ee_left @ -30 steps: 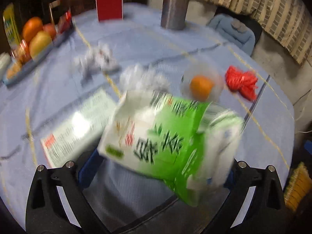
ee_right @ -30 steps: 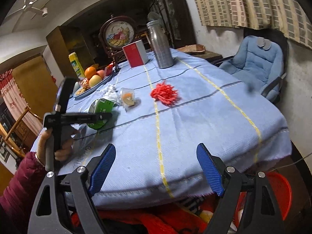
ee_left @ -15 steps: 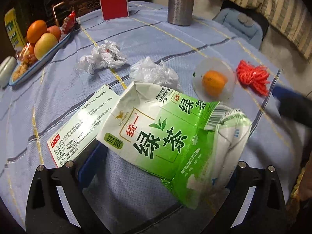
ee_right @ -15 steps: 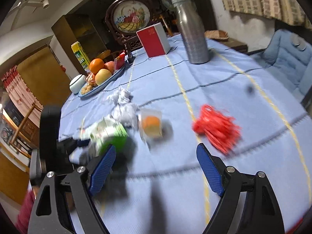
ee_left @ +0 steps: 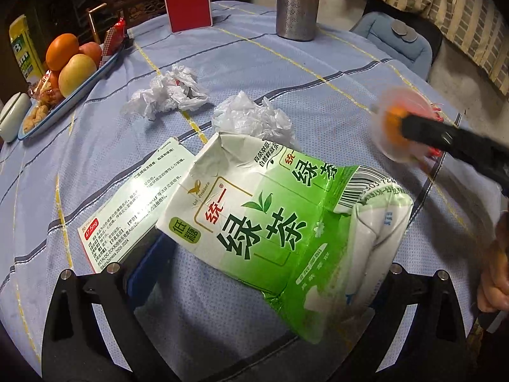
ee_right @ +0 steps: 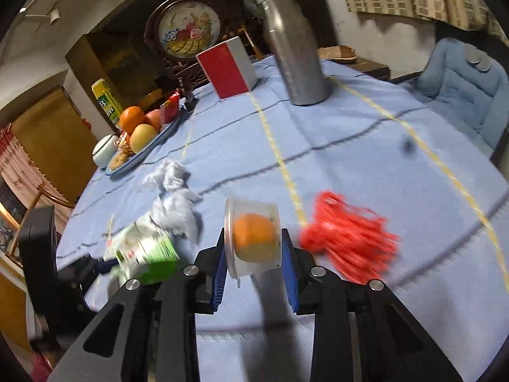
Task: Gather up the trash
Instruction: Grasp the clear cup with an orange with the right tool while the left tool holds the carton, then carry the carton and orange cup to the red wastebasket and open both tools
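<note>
With its pads pressed against both sides, the right tongs (ee_right: 254,265) clench a clear cup (ee_right: 253,238) holding an orange lump, tipped sideways, likely for carrying off as trash. Left of the cup, the left tongs (ee_left: 264,273) pinch a crumpled tea carton (ee_left: 286,219); red netting (ee_right: 348,243) lies just right on the tabletop (ee_right: 366,133).

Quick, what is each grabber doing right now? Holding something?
Left gripper: shut on the green tea carton.
Right gripper: shut on the clear plastic cup with an orange thing inside.
</note>
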`<state>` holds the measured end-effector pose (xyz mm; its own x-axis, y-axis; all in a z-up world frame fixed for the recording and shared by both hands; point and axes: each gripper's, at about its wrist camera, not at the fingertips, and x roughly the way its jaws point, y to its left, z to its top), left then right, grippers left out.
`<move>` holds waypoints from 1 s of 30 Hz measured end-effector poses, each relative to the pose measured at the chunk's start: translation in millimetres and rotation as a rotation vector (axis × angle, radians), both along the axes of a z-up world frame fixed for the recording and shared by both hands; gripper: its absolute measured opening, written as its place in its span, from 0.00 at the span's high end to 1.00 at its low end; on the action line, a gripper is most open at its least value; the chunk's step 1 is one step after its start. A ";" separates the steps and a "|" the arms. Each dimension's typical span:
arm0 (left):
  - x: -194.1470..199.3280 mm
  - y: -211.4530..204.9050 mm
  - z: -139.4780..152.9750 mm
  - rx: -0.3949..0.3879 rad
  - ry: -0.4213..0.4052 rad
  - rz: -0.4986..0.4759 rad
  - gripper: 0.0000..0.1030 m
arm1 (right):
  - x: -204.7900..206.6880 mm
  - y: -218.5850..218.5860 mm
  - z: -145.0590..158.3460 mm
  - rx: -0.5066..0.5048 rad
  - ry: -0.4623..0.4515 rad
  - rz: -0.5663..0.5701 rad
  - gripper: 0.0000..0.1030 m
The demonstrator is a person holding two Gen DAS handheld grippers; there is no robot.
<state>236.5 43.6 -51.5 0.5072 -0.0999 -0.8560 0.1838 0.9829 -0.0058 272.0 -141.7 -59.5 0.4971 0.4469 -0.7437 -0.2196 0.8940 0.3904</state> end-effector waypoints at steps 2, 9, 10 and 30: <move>-0.3 2.4 2.1 -0.026 -0.005 0.010 0.06 | -2.8 -8.5 -2.4 0.015 0.013 -0.009 0.70; 3.7 31.2 13.9 -0.243 -0.027 0.080 0.06 | 0.5 -8.8 -9.2 0.009 0.053 0.002 0.68; 4.7 34.7 15.0 -0.266 -0.030 0.089 0.06 | -0.1 -6.2 -8.3 -0.011 0.043 0.000 0.68; -19.0 34.0 55.0 -0.322 -0.228 0.019 0.18 | -5.2 11.5 -5.5 -0.149 0.016 0.030 0.69</move>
